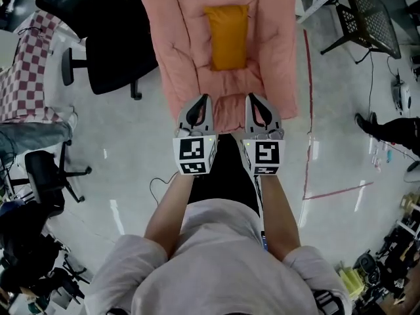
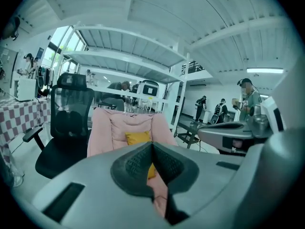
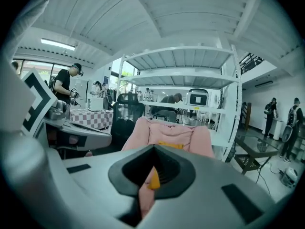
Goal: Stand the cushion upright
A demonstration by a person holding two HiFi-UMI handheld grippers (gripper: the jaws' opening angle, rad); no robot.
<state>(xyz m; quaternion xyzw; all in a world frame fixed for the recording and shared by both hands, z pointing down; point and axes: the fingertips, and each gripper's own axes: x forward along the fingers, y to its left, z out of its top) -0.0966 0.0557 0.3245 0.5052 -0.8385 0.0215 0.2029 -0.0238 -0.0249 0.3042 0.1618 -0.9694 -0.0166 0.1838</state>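
The pink cushion [image 1: 190, 44] is lying across the floor [image 1: 341, 143] ahead of the person, with a yellow pillow [image 1: 226, 37] resting on its middle. The left tool [image 1: 199, 104] and the right tool [image 1: 257, 102] are each pinching a thin fold of pink fabric at its near edge, jaws closed tight. The soft padding is likely to be slipping out or flopping over if one side is rising faster, and the pillow is risking sliding off. A black office chair [image 1: 111, 44] is crowding the cushion's left side.
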